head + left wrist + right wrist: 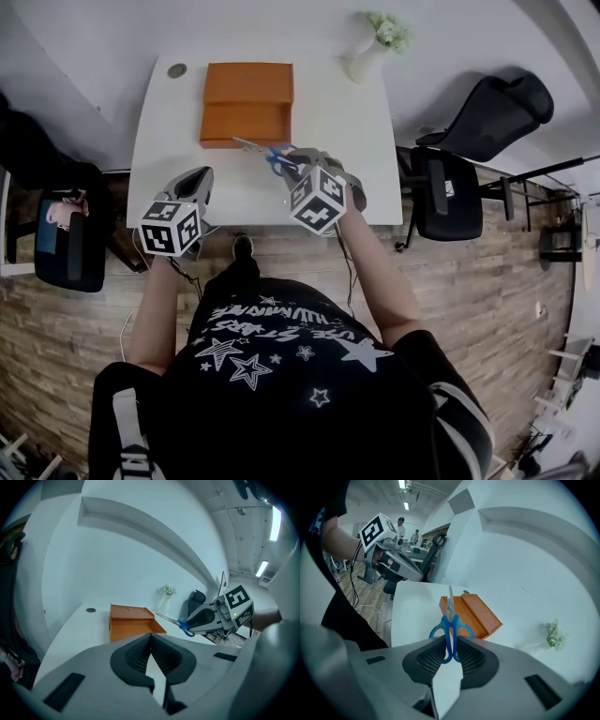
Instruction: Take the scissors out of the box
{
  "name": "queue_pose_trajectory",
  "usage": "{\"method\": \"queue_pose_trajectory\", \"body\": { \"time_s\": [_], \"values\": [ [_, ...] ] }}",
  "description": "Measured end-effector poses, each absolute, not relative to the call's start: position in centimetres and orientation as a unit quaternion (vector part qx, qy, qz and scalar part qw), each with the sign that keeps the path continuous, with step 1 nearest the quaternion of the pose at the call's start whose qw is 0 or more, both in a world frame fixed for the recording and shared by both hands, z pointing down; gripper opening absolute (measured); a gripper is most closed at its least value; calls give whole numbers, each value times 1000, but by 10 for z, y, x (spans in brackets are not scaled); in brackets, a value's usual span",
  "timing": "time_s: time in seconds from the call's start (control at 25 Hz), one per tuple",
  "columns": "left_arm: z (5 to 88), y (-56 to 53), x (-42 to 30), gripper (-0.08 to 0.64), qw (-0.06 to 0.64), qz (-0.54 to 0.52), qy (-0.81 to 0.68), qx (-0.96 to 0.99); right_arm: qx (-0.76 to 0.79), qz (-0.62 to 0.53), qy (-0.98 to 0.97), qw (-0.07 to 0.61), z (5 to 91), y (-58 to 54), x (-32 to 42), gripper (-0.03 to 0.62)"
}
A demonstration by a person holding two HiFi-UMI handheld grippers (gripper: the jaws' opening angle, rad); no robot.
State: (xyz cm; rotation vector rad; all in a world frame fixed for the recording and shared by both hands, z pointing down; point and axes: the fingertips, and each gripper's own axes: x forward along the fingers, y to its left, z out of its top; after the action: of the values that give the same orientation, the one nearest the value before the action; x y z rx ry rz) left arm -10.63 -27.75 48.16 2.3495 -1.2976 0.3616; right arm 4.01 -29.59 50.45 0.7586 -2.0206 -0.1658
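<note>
The open orange box [246, 103] sits at the back of the white table [155, 150], also in the left gripper view [131, 620] and the right gripper view [478, 613]. Blue-handled scissors [272, 155] hang in the air in front of the box, blades pointing at it. My right gripper [298, 167] is shut on their handles. In its own view the pads [429, 656] pinch the blue loops of the scissors [450, 625]. My left gripper [197, 183] hovers over the table's front left, shut and empty, its tips [150, 636] touching. From there the scissors [176, 620] show in the right gripper [206, 618].
A white vase with flowers [373, 49] stands at the table's back right, a round cable hole [177, 70] at the back left. Black chairs [445, 192] stand right of the table, another seat [70, 244] on the left. The floor is wood.
</note>
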Motion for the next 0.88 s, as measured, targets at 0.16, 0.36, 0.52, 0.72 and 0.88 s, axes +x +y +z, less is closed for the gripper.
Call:
{"method": "queue_pose_trajectory", "body": {
  "time_s": [0.16, 0.36, 0.52, 0.72, 0.88],
  "values": [
    [479, -251, -100, 18, 212, 130, -472, 846, 325, -59, -827, 454, 500, -273, 51, 98],
    [476, -218, -93, 17, 211, 126, -477, 844, 344, -58, -829, 438, 493, -247, 63, 98],
    [476, -192, -85, 18, 211, 126, -479, 842, 350, -59, -831, 427, 491, -224, 70, 98],
    [477, -161, -79, 18, 212, 126, -482, 841, 345, -54, -839, 417, 494, -195, 71, 98],
    [480, -143, -77, 18, 214, 127, -487, 837, 339, -49, -843, 415, 501, -174, 72, 98]
  ]
}}
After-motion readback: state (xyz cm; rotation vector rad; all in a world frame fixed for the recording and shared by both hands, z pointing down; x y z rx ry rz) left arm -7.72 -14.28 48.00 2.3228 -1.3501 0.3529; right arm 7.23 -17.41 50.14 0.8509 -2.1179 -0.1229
